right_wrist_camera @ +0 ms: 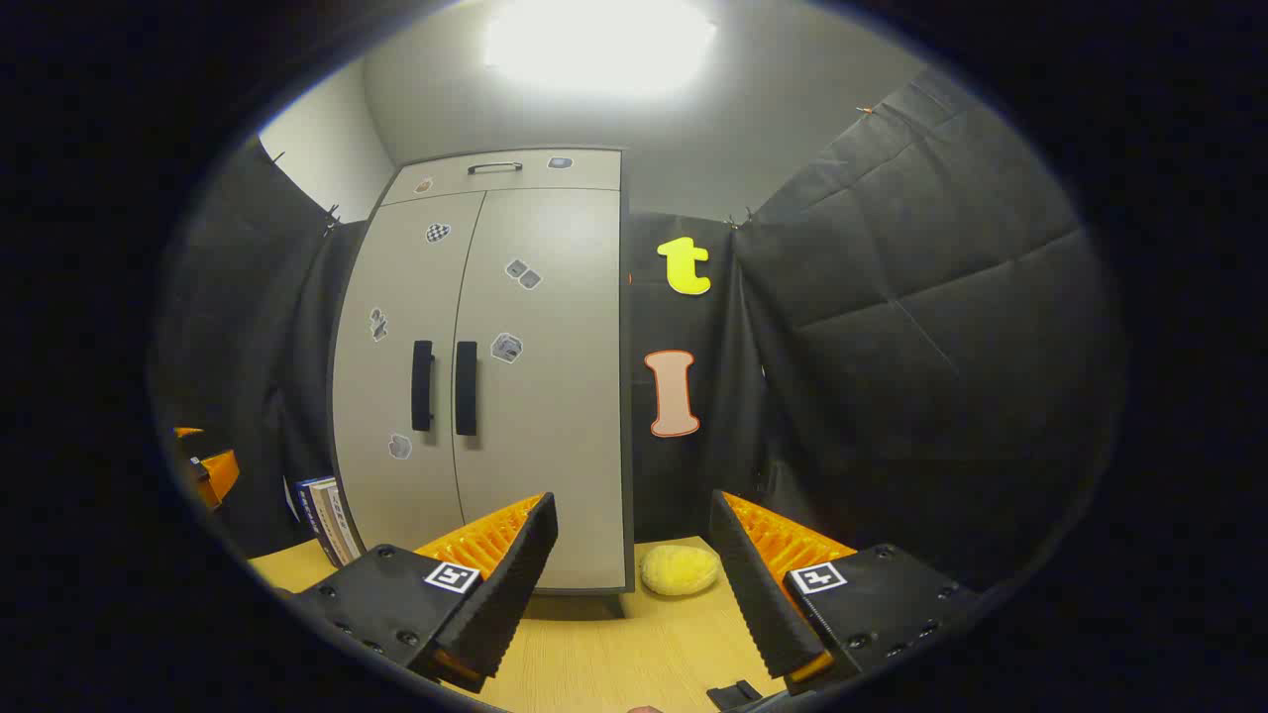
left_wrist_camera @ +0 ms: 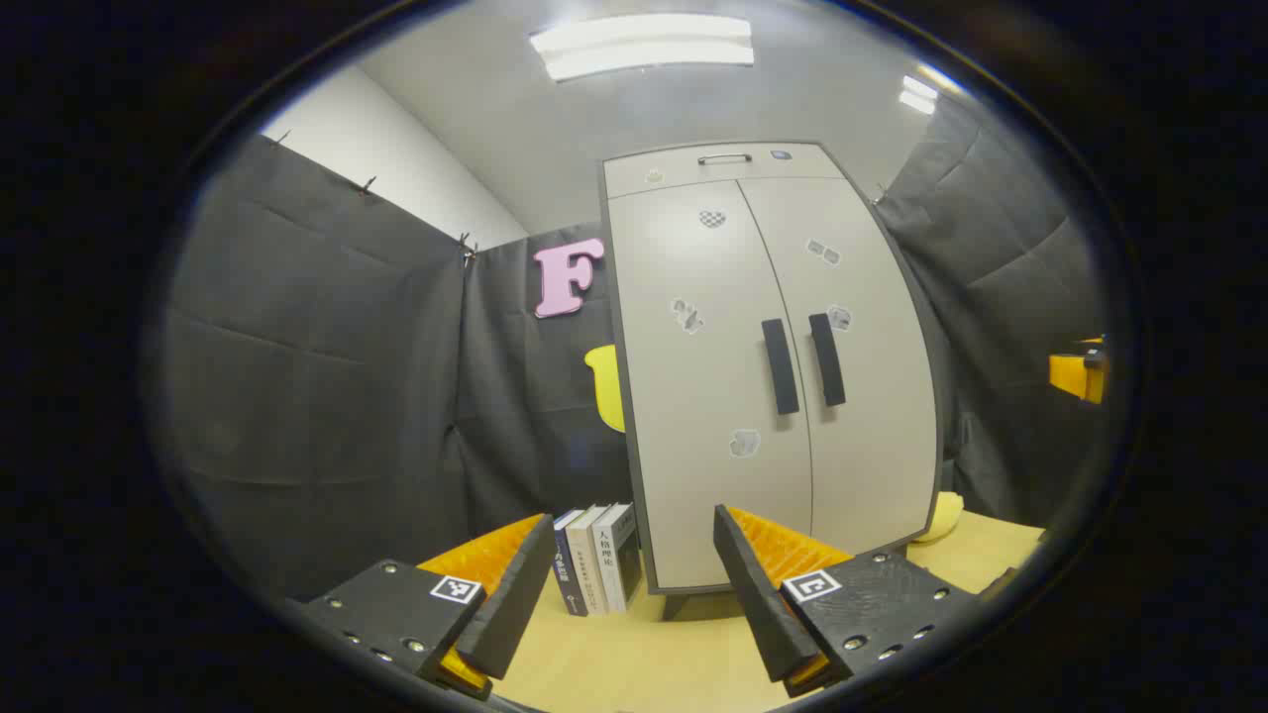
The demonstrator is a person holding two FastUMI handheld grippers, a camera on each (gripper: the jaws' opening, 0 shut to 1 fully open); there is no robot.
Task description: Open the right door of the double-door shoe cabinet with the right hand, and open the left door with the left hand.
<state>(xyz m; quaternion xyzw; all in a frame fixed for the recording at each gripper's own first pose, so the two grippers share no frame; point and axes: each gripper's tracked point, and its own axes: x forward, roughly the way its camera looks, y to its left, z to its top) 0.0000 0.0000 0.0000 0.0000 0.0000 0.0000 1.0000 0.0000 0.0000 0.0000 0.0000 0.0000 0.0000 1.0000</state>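
Observation:
A tall light-grey double-door shoe cabinet (left_wrist_camera: pixel 763 297) stands on the wooden table, both doors closed. Two dark vertical handles sit side by side at its middle: the left door's handle (left_wrist_camera: pixel 780 365) and the right door's handle (left_wrist_camera: pixel 827 358). In the right gripper view the same cabinet (right_wrist_camera: pixel 495 376) stands left of centre, with its left handle (right_wrist_camera: pixel 422 385) and right handle (right_wrist_camera: pixel 466 387). My left gripper (left_wrist_camera: pixel 634 584) is open, well short of the cabinet and low before the left door. My right gripper (right_wrist_camera: pixel 634 574) is open too, off to the right of the cabinet's corner, holding nothing.
Three books (left_wrist_camera: pixel 596 560) stand upright against the cabinet's left side. A yellow sponge-like lump (right_wrist_camera: pixel 680 570) lies on the table (right_wrist_camera: pixel 614 654) by the cabinet's right corner. A drawer with a handle (left_wrist_camera: pixel 724 158) tops the cabinet. The other gripper (left_wrist_camera: pixel 1080 374) shows at the far right.

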